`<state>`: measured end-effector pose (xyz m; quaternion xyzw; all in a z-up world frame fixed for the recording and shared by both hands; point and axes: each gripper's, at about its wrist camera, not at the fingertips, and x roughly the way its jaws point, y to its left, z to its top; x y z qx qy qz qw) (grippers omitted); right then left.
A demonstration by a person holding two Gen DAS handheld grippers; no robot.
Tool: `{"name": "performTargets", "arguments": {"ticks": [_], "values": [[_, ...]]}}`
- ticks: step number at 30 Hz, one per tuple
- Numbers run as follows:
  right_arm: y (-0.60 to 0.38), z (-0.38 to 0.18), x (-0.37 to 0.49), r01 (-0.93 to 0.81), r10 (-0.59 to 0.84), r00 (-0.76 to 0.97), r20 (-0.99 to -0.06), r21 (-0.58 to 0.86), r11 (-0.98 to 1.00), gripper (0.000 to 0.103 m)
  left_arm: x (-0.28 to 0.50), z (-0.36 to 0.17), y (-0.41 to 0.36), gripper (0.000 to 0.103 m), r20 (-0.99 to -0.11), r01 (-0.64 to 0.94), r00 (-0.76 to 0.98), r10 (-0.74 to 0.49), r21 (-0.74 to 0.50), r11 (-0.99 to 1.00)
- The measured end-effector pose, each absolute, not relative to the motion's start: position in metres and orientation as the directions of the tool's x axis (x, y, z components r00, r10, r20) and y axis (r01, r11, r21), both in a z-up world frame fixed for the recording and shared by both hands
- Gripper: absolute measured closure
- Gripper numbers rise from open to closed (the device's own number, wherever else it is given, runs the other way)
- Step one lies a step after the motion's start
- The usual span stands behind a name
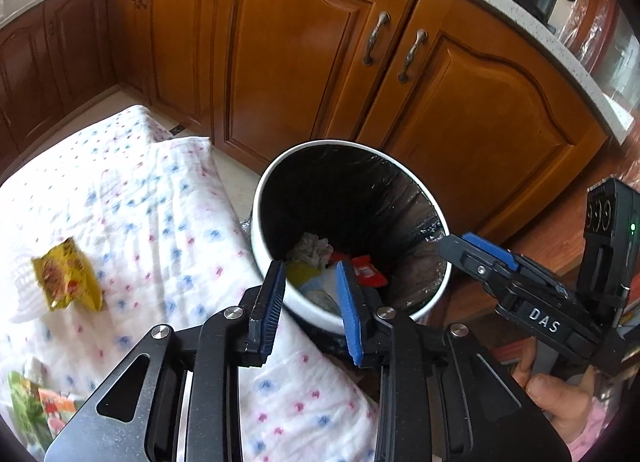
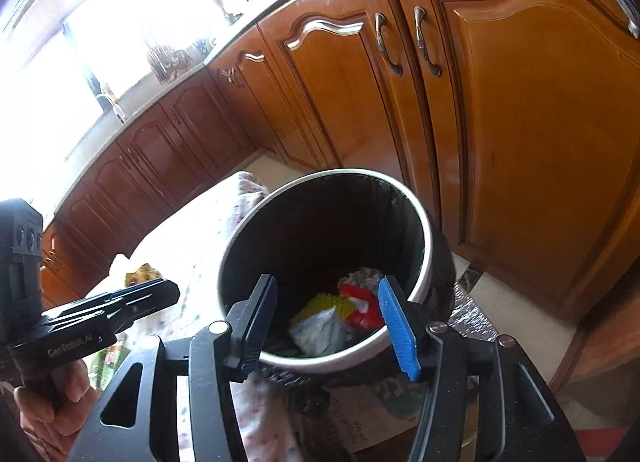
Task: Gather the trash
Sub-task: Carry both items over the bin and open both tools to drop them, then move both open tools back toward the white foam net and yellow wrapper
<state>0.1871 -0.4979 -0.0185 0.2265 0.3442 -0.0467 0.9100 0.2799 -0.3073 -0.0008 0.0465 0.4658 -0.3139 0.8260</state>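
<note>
Trash left: crinkled yellow snack wrapper (image 1: 66, 278) lies far left on the dotted white cloth (image 1: 168, 197); light, slippery, so pinch a folded edge; your left claw (image 1: 310, 306) and right claw (image 2: 326, 326) hang open, empty, over the round black-lined white bin (image 1: 404, 177).

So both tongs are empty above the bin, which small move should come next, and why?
Probably swing the left tongs toward the yellow snack wrapper on the dotted cloth: it still lies outside the trash bin, and nothing sits between their pads.
</note>
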Motion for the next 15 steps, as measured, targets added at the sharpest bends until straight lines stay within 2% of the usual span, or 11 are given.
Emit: {"name": "performTargets", "arguments": {"ticks": [2, 6, 11, 13, 15], "values": [[-0.487, -0.017, 0.180, 0.225, 0.084, 0.773, -0.629, 0.396, 0.890, 0.036, 0.273, 0.001, -0.292, 0.077, -0.789, 0.546, 0.380, -0.482, -0.230, 0.806], [-0.459, -0.017, 0.170, 0.182, 0.111, 0.787, -0.607, 0.401, 0.898, 0.030, 0.263, 0.005, -0.265, 0.077, -0.777, 0.508, 0.408, -0.479, -0.243, 0.826], [-0.427, -0.017, 0.165, 0.142, 0.140, 0.799, -0.584, 0.410, 0.901, 0.013, 0.253, 0.004, -0.223, 0.073, -0.768, 0.441, 0.448, -0.457, -0.255, 0.860], [-0.413, -0.019, 0.164, 0.118, 0.163, 0.797, -0.581, 0.415, 0.902, 0.011, 0.248, 0.004, -0.205, 0.073, -0.764, 0.417, 0.470, -0.442, -0.250, 0.874], [-0.401, -0.020, 0.166, 0.098, 0.181, 0.793, -0.582, 0.415, 0.904, 0.011, 0.242, 0.004, -0.186, 0.065, -0.758, 0.395, 0.491, -0.429, -0.245, 0.885]]}}
